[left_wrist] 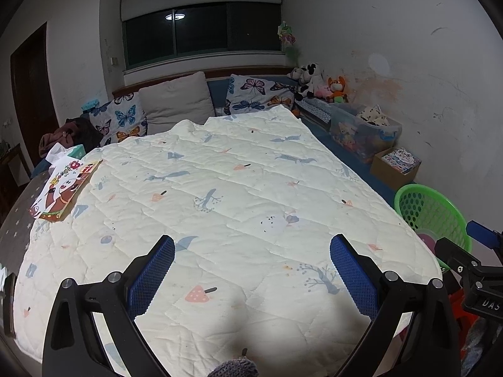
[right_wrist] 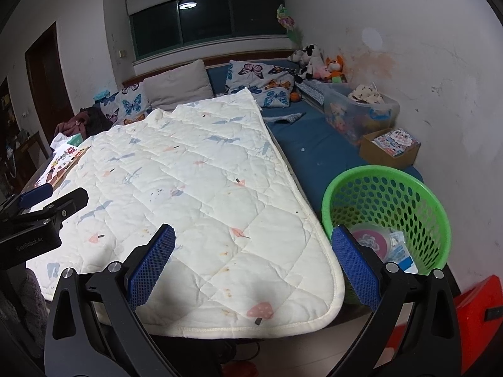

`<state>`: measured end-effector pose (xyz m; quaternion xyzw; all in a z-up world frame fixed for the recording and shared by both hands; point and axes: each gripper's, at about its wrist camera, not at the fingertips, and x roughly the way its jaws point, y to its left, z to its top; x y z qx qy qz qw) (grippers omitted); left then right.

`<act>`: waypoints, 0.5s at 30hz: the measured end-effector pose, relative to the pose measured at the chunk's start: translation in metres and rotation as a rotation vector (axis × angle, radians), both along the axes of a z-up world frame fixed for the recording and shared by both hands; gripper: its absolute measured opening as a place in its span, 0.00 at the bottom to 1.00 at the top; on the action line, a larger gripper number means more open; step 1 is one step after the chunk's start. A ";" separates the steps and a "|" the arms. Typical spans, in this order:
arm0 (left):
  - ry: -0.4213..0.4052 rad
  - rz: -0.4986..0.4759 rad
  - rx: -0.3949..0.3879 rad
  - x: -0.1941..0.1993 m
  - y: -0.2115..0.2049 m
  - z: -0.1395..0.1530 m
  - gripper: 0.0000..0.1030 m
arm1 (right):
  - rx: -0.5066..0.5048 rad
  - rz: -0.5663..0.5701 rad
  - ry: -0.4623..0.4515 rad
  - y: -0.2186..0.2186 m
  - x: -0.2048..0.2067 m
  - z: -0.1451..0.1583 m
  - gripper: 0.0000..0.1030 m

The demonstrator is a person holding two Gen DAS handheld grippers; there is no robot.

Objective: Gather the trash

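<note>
Both views are dim indoor shots, lit from overhead; a ceiling lamp's reflection (left_wrist: 175, 16) glares in the dark window (left_wrist: 201, 36) at upper centre. The pale quilt (left_wrist: 220, 204) reads brightest, with a soft shadow at lower centre. Fisheye curvature bends walls, and black vignetting fills the corners.

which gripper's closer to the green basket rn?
Right. The right gripper hovers open beside the green basket, its right finger just in front of the rim. The left gripper sits open over the quilt, farther left of it.
</note>
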<state>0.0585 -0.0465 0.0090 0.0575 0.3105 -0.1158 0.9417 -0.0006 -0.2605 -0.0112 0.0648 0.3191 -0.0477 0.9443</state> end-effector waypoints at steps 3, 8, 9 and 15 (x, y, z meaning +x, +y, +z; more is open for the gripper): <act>0.001 -0.001 0.001 0.000 -0.001 -0.001 0.93 | 0.007 0.000 -0.001 0.000 0.000 0.000 0.96; 0.002 -0.009 -0.001 0.000 -0.001 -0.001 0.93 | 0.005 -0.003 -0.003 0.000 0.001 -0.001 0.96; 0.003 -0.011 -0.002 0.001 -0.001 -0.001 0.93 | 0.006 -0.002 -0.004 0.000 0.001 -0.001 0.96; -0.023 -0.011 0.007 -0.003 -0.003 0.000 0.93 | 0.010 0.000 -0.007 -0.001 -0.001 -0.001 0.96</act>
